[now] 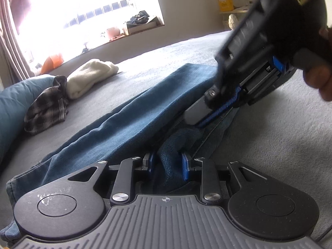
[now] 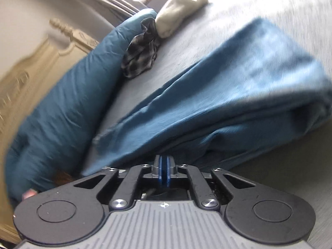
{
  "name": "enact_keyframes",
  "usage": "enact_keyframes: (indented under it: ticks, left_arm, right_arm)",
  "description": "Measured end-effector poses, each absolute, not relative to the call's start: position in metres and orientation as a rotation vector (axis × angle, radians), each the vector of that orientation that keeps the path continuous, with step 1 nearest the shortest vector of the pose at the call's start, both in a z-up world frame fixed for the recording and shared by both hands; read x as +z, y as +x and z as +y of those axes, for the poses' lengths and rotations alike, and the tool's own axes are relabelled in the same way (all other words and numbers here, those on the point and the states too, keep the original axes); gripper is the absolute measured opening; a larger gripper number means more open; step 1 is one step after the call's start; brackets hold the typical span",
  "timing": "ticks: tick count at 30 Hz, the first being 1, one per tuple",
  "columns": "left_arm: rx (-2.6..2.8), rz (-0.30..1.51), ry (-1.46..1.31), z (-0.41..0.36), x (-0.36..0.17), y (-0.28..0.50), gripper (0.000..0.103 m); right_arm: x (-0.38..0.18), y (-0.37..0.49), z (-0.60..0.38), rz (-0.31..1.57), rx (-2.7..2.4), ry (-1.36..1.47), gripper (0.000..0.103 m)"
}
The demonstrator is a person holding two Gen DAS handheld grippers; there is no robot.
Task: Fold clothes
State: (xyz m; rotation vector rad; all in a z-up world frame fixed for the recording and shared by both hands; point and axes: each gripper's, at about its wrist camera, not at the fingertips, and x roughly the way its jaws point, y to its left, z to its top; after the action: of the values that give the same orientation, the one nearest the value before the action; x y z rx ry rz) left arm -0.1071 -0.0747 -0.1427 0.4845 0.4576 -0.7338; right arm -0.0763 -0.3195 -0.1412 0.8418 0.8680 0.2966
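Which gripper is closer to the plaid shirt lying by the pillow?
Left, as a judgement. The left gripper sits on the jeans at the end nearer the plaid shirt; the right gripper pinches the jeans farther along, away from it.

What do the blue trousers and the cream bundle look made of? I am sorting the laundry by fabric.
The blue trousers look like denim: a matte, faded blue weave with a stitched seam, held at the hem by the right gripper. The cream bundle looks like a fluffy, napped cloth, perhaps terry or fleece; its soft, fuzzy surface suggests this, though it is too far off to be sure.
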Motion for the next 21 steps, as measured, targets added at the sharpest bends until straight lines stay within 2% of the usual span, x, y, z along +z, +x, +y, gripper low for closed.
enact_keyframes:
  ticks: [1, 2, 4, 14, 21]
  left_arm:
    - [-0.734, 0.455, 0.484, -0.075, -0.143, -0.107, 0.027]
    - [-0.734, 0.451, 0.485, -0.075, -0.143, -0.107, 0.027]
    - [-0.735, 0.444, 0.491, -0.075, -0.144, -0.107, 0.027]
    - [-0.724, 0.397, 0.543, -0.078, -0.149, -0.113, 0.027]
    - [-0.728, 0.397, 0.534, -0.077, -0.148, -0.110, 0.027]
  right_arm:
    - [-0.143, -0.073, -0.319, 0.895, 0.295, 0.879, 0.020]
    - [-0.145, -0.070, -0.319, 0.921, 0.293, 0.916, 0.025]
    - [-0.151, -0.063, -0.318, 0.960, 0.288, 0.968, 0.028]
    - [-0.172, -0.057, -0.322, 0.994, 0.216, 1.138, 0.026]
    - [-0.163, -0.060, -0.315, 0.921, 0.226, 1.056, 0.015]
